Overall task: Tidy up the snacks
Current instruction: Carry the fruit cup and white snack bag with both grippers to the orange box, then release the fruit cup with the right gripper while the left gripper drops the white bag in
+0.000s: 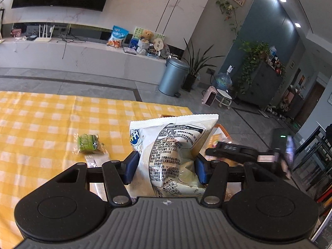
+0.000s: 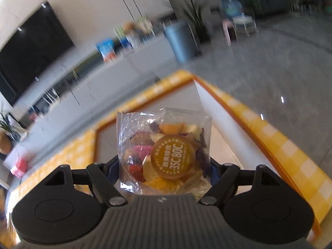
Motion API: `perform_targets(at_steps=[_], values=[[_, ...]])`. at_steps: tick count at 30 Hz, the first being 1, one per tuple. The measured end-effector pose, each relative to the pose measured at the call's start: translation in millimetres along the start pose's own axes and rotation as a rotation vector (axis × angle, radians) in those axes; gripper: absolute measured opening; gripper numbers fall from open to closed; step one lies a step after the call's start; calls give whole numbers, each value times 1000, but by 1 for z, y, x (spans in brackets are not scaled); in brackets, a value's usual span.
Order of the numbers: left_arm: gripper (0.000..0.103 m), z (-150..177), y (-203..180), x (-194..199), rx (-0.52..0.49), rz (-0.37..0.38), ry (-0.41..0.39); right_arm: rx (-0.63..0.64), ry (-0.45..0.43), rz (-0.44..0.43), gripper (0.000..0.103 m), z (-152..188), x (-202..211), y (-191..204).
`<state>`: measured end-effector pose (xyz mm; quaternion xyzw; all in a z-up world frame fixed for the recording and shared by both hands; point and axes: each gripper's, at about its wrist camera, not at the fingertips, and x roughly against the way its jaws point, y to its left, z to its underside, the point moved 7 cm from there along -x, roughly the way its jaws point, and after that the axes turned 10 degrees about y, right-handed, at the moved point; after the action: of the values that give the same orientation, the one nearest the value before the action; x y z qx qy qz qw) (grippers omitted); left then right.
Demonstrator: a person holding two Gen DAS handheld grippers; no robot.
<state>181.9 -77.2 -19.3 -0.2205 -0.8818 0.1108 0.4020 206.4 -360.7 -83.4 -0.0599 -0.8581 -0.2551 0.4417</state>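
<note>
Yellow-checked tablecloth (image 1: 41, 112) below — left gripper (image 1: 167, 166) clamps white printed snack bag (image 1: 172, 145); right gripper (image 2: 165, 166) clamps clear dried-fruit pouch (image 2: 164, 149) above orange-rimmed white box (image 2: 211, 103), likely for dropping in.

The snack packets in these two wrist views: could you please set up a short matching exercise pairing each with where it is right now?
Things:
1. white printed snack bag
2. clear bag of mixed fruit chips
3. small green packet

Places:
A. lying on the yellow checked tablecloth, held by nothing
B. clamped in the right gripper, over the orange-rimmed box
C. clamped in the left gripper, upright

Pairs: 1-C, 2-B, 3-A
</note>
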Motion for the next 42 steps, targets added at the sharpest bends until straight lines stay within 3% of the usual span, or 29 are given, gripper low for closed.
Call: perform_targets(at_steps=[3, 5, 8, 11, 14, 21, 27, 31, 35, 42], values=[[64, 5, 3, -6, 2, 4, 7, 27, 76, 88, 76, 0, -33, -11], [64, 8, 4, -12, 14, -3, 24, 11, 124, 90, 76, 0, -43, -13], [64, 13, 8, -21, 30, -15, 45, 12, 96, 27, 77, -2, -43, -10], [64, 16, 11, -23, 42, -17, 53, 25, 134, 98, 77, 0, -49, -10], [64, 18, 12, -23, 45, -24, 58, 3, 111, 108, 78, -1, -44, -14], [64, 18, 2, -27, 30, -27, 68, 31, 71, 137, 93, 7, -36, -9], [64, 17, -7, -28, 27, -5, 67, 71, 10, 61, 99, 8, -13, -6], [64, 15, -21, -31, 20, 55, 48, 94, -52, 21, 100, 14, 16, -15], [64, 11, -37, -41, 11, 101, 41, -15, -105, -59, 100, 9, 35, -37], [64, -11, -59, -81, -40, 130, 52, -120, -160, -124, 100, 10, 52, -51]])
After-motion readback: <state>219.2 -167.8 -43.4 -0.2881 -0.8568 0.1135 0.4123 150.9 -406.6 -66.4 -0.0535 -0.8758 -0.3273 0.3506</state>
